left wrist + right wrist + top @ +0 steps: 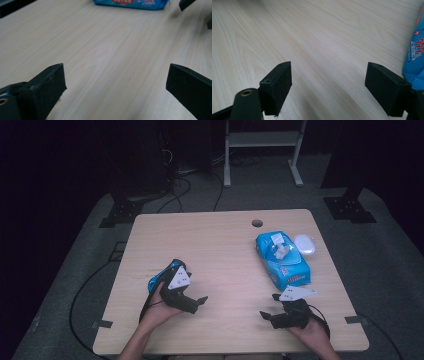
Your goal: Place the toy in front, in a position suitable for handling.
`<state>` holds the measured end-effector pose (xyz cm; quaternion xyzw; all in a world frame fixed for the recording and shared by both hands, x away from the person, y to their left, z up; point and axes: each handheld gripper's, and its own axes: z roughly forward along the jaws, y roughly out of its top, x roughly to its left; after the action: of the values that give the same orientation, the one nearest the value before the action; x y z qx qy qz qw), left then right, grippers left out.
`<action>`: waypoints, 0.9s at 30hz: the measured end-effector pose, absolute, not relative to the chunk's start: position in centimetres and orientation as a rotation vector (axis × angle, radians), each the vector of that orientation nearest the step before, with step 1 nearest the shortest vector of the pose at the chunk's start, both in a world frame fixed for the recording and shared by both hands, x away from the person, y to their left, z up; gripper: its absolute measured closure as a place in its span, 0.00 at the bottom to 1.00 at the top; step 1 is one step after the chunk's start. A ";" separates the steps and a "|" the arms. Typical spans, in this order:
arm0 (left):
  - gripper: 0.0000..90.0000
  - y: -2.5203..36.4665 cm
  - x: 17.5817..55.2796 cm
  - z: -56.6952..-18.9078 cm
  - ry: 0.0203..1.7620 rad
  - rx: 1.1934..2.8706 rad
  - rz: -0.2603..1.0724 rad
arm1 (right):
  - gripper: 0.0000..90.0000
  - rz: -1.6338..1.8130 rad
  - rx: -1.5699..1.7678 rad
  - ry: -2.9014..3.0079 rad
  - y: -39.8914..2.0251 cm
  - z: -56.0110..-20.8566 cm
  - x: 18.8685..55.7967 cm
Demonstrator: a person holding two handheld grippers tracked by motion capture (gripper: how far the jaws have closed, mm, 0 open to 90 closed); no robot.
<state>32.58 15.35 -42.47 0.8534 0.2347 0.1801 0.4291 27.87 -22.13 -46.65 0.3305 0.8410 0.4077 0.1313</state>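
Observation:
A blue pack of wet wipes [282, 260] lies on the right half of the wooden table [220, 240], with a white tissue poking out of its top. My left gripper [197, 303] rests low at the front left, jaws open, aimed to the right. In the left gripper view its jaws [116, 80] stand wide over bare wood, with the pack [130, 3] far ahead. My right gripper [269, 306] sits at the front right, just in front of the pack, open and pointing left. In the right gripper view its jaws [328, 80] are empty and the pack [415, 60] lies beside the right jaw.
A white oval lid [304, 244] lies to the right of the pack near the table's right edge. A round cable hole [257, 223] sits at the back of the table. Behind the table stand a white frame [263, 140] and black stand bases [120, 212] amid cables.

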 end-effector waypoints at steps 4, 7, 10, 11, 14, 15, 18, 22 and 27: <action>0.02 16.7 33.5 -41.6 0.610 2.113 0.480 | 0.23 1.178 0.961 2.447 -22.0 -46.7 27.9; 0.02 18.0 34.1 -41.2 0.639 2.112 0.493 | 0.23 1.178 0.961 2.449 -21.9 -46.8 27.9; 0.02 19.2 34.8 -41.1 0.655 2.128 0.516 | 0.23 1.175 0.961 2.453 -21.8 -46.8 28.0; 0.02 19.6 35.1 -41.1 0.664 2.143 0.515 | 0.23 1.174 0.958 2.454 -21.7 -46.8 28.0; 0.02 20.7 35.9 -41.3 0.694 2.162 0.532 | 0.23 1.186 0.960 2.455 -21.6 -46.7 28.0; 0.02 21.0 36.2 -41.3 0.697 2.175 0.540 | 0.23 1.188 0.957 2.457 -21.6 -46.7 28.0; 0.02 21.8 37.0 -41.5 0.722 2.189 0.538 | 0.23 1.185 0.954 2.465 -21.4 -46.7 28.0; 0.02 22.8 38.0 -41.7 0.741 2.235 0.505 | 0.23 1.189 0.939 2.472 -21.2 -46.6 27.9; 0.02 23.1 39.3 -41.8 0.755 2.302 0.476 | 0.23 1.188 0.933 2.487 -21.1 -46.7 27.9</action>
<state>39.27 23.13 -41.81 0.8802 0.2885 0.1822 0.3300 27.89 -21.14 -46.70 0.3186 0.8489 0.4054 0.1158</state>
